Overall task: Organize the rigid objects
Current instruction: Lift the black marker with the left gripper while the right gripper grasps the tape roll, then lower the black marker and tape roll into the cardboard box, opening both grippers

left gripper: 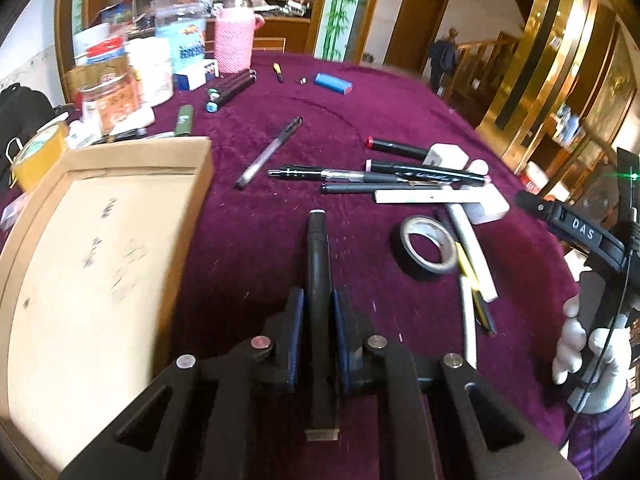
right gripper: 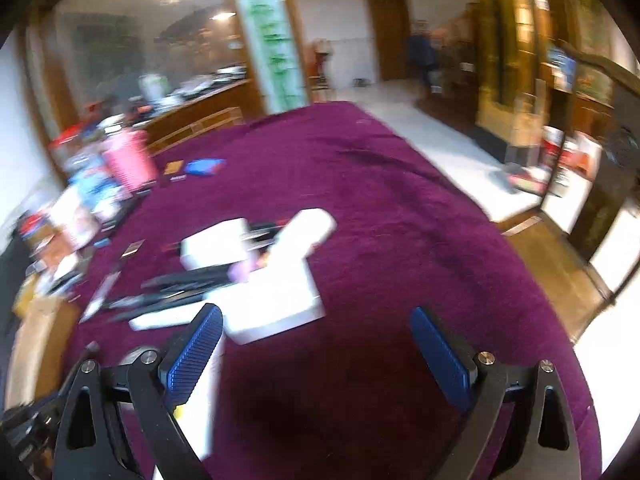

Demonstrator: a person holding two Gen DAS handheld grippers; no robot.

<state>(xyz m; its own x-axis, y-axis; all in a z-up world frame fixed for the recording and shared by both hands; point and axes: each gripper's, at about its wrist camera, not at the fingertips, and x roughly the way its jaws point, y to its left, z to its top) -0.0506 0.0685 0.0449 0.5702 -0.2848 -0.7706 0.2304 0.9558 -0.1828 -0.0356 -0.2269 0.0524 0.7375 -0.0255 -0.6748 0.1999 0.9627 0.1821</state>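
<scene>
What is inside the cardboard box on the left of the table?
The cardboard box shows only a bare bottom with a few dark marks. Its near part is hidden behind the left gripper, which is shut on a black pen.

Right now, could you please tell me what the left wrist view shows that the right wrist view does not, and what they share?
Only the left wrist view shows the left gripper shut on a black marker, the cardboard box and the tape roll. Only the right wrist view shows the right gripper open with nothing between its pads. Both show the purple tablecloth, the white blocks among the pens, and the pink-sleeved jar.
</scene>
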